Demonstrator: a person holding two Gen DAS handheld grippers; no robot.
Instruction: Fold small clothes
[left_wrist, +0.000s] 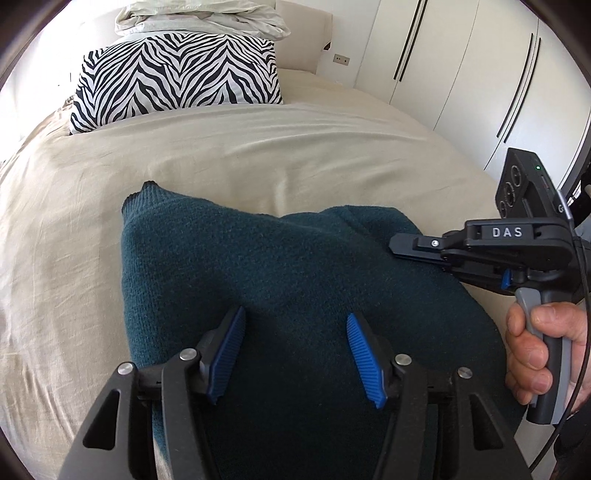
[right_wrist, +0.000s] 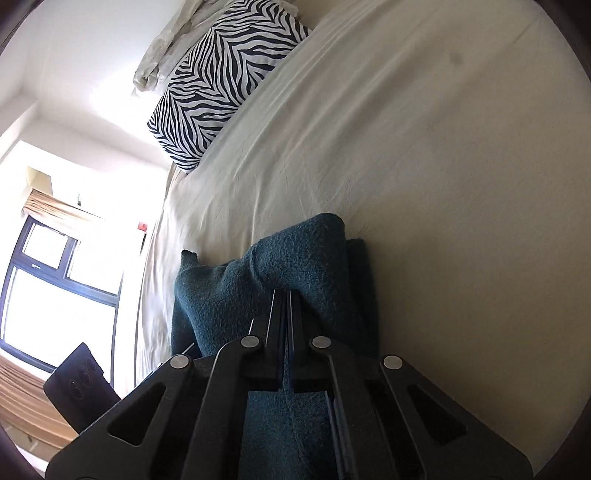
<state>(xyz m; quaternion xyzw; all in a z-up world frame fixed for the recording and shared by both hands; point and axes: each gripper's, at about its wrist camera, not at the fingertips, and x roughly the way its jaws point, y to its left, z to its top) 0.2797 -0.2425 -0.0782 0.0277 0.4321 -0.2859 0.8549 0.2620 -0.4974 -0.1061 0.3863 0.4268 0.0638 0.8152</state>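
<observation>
Our left gripper (left_wrist: 295, 350), jaws apart, hovers over the teal sweater (left_wrist: 280, 266) on the beige bed (left_wrist: 258, 147); our right gripper (right_wrist: 284, 295), jaws together, meets its fold. Zebra pillow (left_wrist: 177, 74), white wardrobes (left_wrist: 461, 74) behind.

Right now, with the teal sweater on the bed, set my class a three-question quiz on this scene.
1. True or false: the left gripper has its jaws open above the teal sweater.
2. Which pattern is on the pillow? A dots, B zebra stripes, C checks.
3. Fill in: the right gripper has its jaws ____.

Key: 1 true; 2 B; 3 shut.
</observation>
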